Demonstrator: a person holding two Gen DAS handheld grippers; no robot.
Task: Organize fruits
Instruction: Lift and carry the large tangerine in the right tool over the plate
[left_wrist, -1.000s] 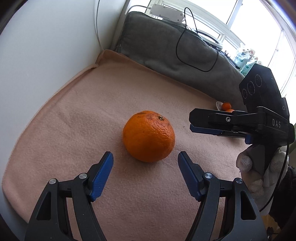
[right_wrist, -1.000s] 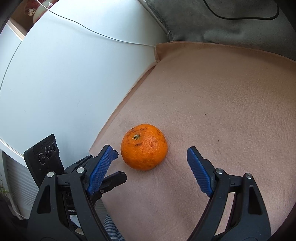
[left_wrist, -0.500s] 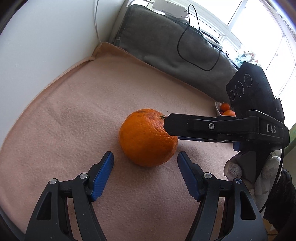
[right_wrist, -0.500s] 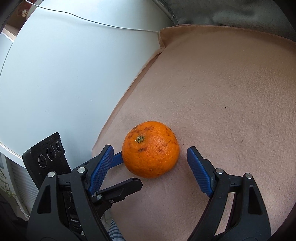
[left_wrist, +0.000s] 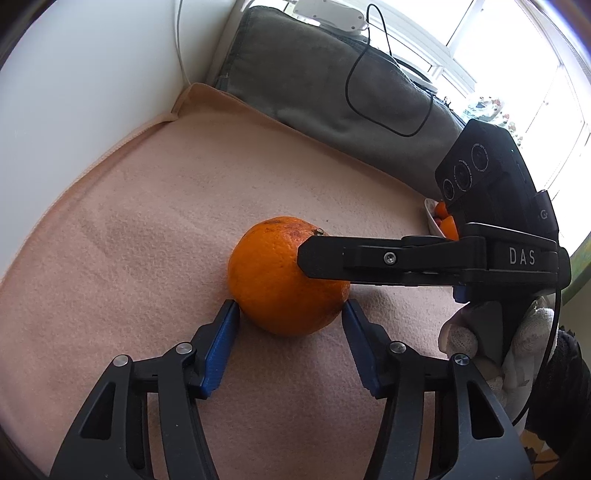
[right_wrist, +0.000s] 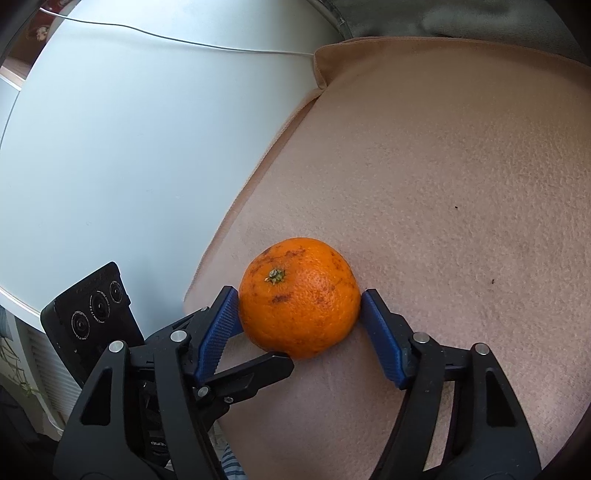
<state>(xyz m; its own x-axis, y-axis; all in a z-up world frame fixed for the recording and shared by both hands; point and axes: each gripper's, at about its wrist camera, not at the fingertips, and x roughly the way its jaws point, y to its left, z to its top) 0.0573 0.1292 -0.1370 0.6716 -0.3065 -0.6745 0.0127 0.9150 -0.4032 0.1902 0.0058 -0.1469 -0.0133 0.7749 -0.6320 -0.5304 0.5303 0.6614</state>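
Orange (left_wrist: 280, 284): sits on the pink blanket (left_wrist: 166, 229), stem up and slightly tilted, brown flecks around the stem; seen also from the right wrist (right_wrist: 299, 299).
Left claw (left_wrist: 290, 345): low over the blanket, blue pads either side of the orange's near lower edge; left pad tip touching or just shy of the peel, right pad tip just beside it; narrow gap, roughly the fruit's width; firm grip or not, cannot tell.
Right claw (right_wrist: 299, 332): closed to the fruit's width, both blue pads pressed against the orange's sides at mid-height; from the left wrist (left_wrist: 325, 258) only the near finger shows, crossing in front of the orange's upper right.
Crossing: the two claws meet the same fruit at about a right angle; one left finger (right_wrist: 255, 373) lies under the right claw's left pad.
Gloved hand (left_wrist: 491, 339): white knit glove, wrapped around the right claw's handle at the right edge.
Bowl (left_wrist: 432, 221): white rim peeking out behind the right claw's camera block, orange fruit pieces inside, well apart from the orange.
Grey cushion (left_wrist: 314, 85): along the blanket's far edge, black cable looped over it.
White wall (right_wrist: 129, 147): beside the blanket, thin white cable running across.
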